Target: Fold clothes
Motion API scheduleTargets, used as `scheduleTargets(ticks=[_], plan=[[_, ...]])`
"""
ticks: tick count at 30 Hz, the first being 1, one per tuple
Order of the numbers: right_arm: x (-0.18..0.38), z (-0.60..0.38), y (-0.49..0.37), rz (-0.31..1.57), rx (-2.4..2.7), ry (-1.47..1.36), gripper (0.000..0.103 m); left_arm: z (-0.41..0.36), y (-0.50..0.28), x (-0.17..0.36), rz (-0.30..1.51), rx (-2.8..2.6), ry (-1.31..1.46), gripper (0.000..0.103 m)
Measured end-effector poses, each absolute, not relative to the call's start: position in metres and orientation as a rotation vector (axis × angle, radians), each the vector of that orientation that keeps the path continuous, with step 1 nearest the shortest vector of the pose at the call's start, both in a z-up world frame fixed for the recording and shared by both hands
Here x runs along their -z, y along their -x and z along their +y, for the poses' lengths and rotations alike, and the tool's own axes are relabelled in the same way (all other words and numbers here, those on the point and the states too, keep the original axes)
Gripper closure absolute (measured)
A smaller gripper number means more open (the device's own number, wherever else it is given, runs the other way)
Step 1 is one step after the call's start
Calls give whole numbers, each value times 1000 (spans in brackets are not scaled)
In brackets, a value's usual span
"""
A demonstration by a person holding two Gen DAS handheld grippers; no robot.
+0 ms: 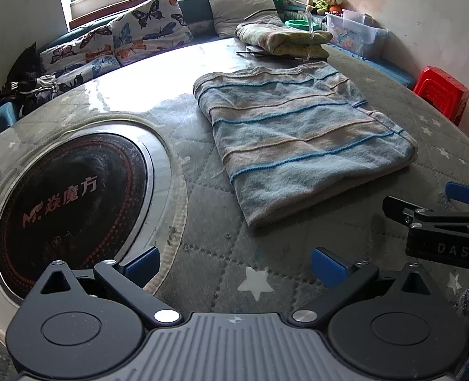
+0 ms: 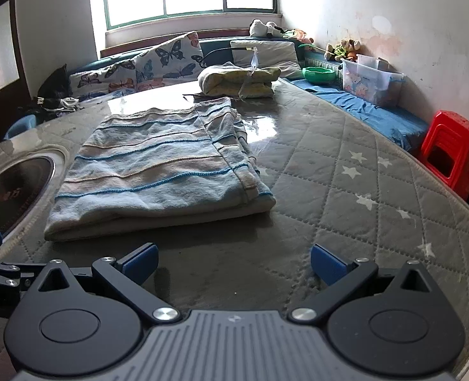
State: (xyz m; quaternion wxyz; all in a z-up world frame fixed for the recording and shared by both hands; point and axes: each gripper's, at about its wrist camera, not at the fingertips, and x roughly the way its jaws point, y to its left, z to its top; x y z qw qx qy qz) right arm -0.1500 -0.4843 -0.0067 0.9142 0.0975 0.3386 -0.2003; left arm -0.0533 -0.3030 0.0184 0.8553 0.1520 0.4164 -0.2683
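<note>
A blue and beige striped cloth [image 1: 301,139] lies folded flat on the quilted grey table cover [image 1: 393,101], ahead of both grippers; in the right wrist view the cloth [image 2: 158,171] shows several stacked layers at its near edge. My left gripper [image 1: 234,266] is open and holds nothing, short of the cloth's near corner. My right gripper [image 2: 234,265] is open too, just in front of the cloth's near edge. Part of the right gripper [image 1: 441,219] shows at the right of the left wrist view.
A round black heater plate [image 1: 69,209] is set into the table at the left. A folded yellow blanket [image 2: 239,81] lies at the far side. Butterfly cushions [image 1: 120,41], a clear storage box [image 2: 371,79] and a red stool [image 2: 450,152] ring the table.
</note>
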Motion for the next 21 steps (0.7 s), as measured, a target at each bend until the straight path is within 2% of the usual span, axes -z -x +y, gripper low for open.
scheduleTargets(ticks=[21], plan=[[6,-492,146,694,546,-247,0,-302,58,-34,810,561,-325,0]])
